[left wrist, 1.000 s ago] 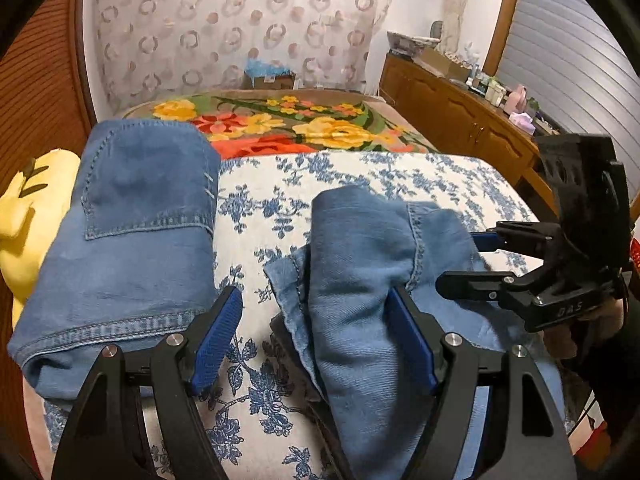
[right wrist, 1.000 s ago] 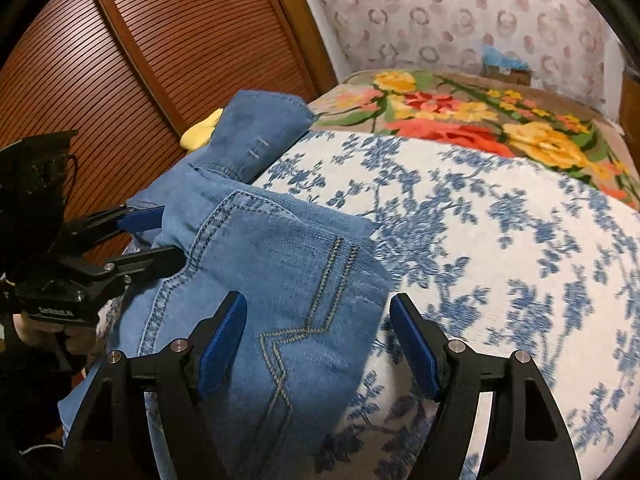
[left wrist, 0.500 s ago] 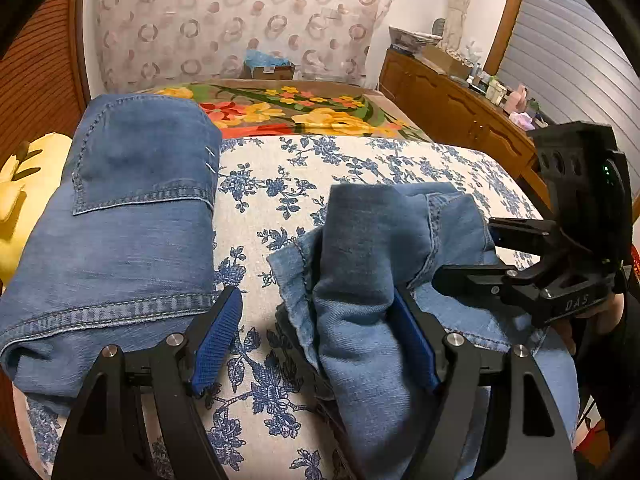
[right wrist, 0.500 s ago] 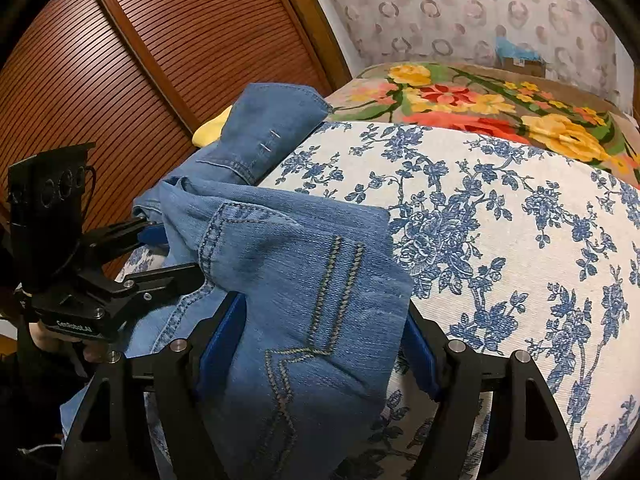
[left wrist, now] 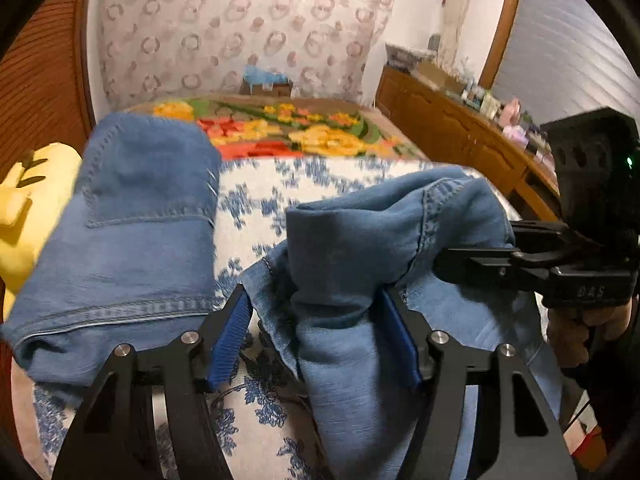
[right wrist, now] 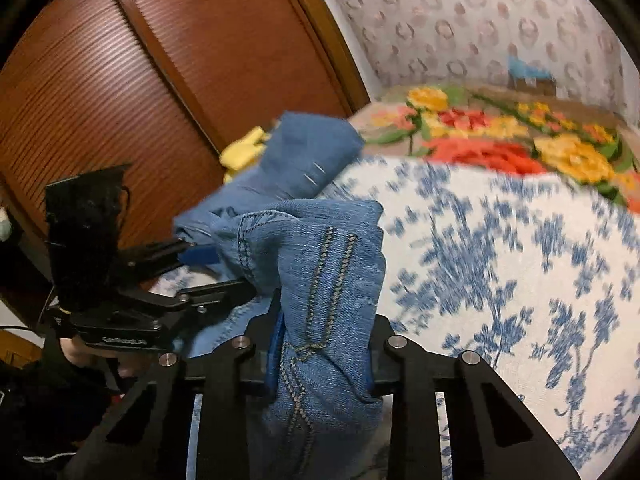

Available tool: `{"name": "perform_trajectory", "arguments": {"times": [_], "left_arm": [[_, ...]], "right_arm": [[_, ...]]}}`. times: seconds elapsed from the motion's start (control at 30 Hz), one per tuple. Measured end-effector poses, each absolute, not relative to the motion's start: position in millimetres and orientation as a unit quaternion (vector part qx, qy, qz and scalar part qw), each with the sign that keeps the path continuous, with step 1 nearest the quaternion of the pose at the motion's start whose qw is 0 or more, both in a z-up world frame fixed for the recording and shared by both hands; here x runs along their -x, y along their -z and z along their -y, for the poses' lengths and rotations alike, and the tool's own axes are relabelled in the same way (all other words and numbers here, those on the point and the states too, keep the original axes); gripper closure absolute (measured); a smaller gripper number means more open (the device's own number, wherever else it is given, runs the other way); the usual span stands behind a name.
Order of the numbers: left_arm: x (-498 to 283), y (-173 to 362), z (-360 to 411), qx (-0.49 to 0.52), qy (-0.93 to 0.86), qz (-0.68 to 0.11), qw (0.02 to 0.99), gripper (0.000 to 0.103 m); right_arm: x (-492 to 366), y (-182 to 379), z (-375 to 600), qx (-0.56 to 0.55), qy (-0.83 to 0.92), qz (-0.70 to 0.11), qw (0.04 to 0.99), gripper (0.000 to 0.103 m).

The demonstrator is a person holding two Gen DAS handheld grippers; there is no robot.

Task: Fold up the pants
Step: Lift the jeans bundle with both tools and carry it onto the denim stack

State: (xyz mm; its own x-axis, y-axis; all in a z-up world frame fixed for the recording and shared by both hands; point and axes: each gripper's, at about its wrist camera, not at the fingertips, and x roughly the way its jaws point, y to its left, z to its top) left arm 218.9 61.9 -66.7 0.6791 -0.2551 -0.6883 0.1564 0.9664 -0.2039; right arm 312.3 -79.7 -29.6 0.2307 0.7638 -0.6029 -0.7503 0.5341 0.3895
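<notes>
Pinching bunched blue denim pants [right wrist: 320,280], the right gripper [right wrist: 322,356] has just closed on them; the left gripper [left wrist: 316,340], also closing, has cloth between half-parted jaws. Folded jeans [left wrist: 132,232] lie at ten o'clock on the floral bed [right wrist: 500,260].

Bed [left wrist: 256,208] in blue-floral cover, denim pants [left wrist: 132,240] and flowered blanket [left wrist: 288,132] on it.

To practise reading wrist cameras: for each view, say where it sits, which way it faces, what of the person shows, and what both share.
Left wrist: on the left gripper, facing up the bed; a hand shows at right.
Right wrist: on the right gripper, facing the bed and wooden doors; a hand shows at left.
Shared: the jeans, each other's gripper.
</notes>
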Motion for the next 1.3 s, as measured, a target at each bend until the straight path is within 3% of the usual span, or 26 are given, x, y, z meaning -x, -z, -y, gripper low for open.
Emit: {"name": "perform_trajectory", "arguments": {"times": [0.57, 0.83, 0.97, 1.07, 1.2, 1.3], "left_arm": [[-131, -47, -147, 0.097, 0.026, -0.201, 0.974, 0.037], [-125, -92, -211, 0.086, -0.043, -0.14, 0.985, 0.038], [-160, -80, -234, 0.066, -0.057, -0.173, 0.981, 0.037], [-194, -49, -240, 0.062, -0.05, -0.216, 0.973, 0.037], [-231, 4, -240, 0.079, -0.031, -0.286, 0.954, 0.037], [-243, 27, -234, 0.079, -0.02, -0.312, 0.947, 0.037]], "right_arm": [[-230, -115, 21, 0.064, -0.547, -0.232, 0.802, 0.075], [-254, -151, -33, 0.023, -0.606, -0.192, 0.771, 0.075], [-302, -126, -57, -0.031, -0.614, -0.219, 0.757, 0.075], [-358, -72, -73, -0.046, -0.585, -0.267, 0.764, 0.075], [-416, 15, -110, 0.035, -0.502, -0.313, 0.805, 0.075], [-440, 37, -100, 0.02, -0.49, -0.319, 0.811, 0.072]]}}
